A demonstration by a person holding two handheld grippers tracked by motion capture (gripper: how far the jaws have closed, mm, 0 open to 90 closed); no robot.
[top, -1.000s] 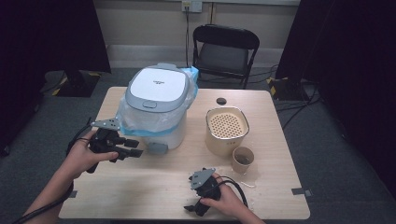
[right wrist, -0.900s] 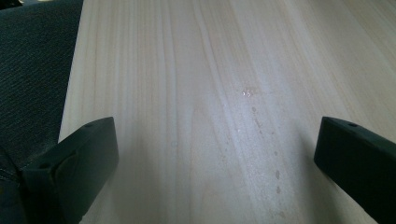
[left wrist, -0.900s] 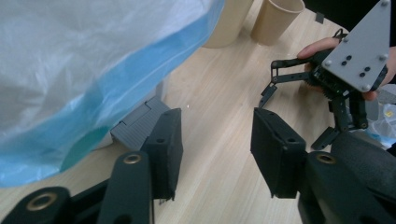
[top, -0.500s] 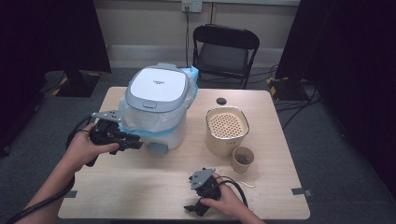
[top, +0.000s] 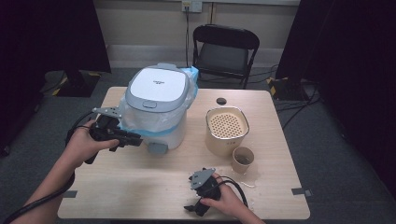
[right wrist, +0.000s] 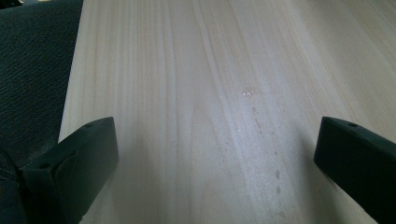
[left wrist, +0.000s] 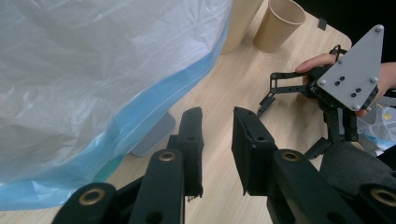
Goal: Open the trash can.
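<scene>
pale wood (right wrist: 196, 93) spans between your right gripper's (right wrist: 215, 154) wide jaws. your left gripper (left wrist: 217, 135), jaws narrow and empty, has blue-edged plastic (left wrist: 93, 70) beside its left finger (left wrist: 191, 140).

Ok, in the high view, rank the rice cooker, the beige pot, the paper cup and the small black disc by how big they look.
1. Rice cooker
2. Beige pot
3. Paper cup
4. Black disc

All stand at similar depth on the table, so the order looks dependable.
</scene>
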